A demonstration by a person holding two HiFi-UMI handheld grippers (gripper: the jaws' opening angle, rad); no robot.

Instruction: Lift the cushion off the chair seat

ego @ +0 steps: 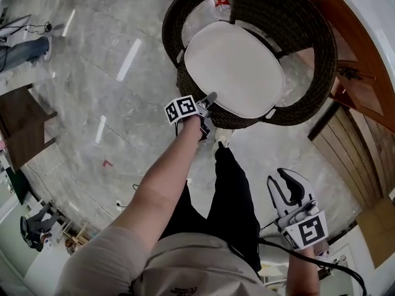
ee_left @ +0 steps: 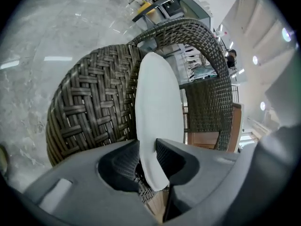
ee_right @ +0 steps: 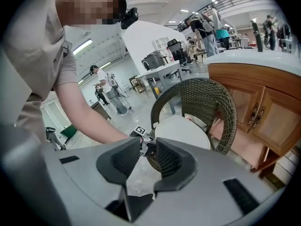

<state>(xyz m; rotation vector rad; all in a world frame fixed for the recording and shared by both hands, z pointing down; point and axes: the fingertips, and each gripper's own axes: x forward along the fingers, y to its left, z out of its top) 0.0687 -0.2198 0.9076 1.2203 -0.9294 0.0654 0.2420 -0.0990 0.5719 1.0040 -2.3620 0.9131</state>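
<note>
Cushion (ego: 234, 69) lies flat on the seat of the wicker chair (ego: 311, 85), far centre. Head view puts my left gripper (ego: 208, 98) at the cushion's near edge, but the grip can't be read there. Left gripper view settles it: jaws clamped on that edge, one each side, cushion seen edge-on. Right gripper (ego: 282, 180) is near right beside my leg, well apart from the chair. Its own view shows jaws apart, nothing between.

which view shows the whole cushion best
Head view: the whole cushion shows from above on the chair. Left gripper view shows it edge-on, pinched in the left claw; right gripper view shows it small and far off.
</note>
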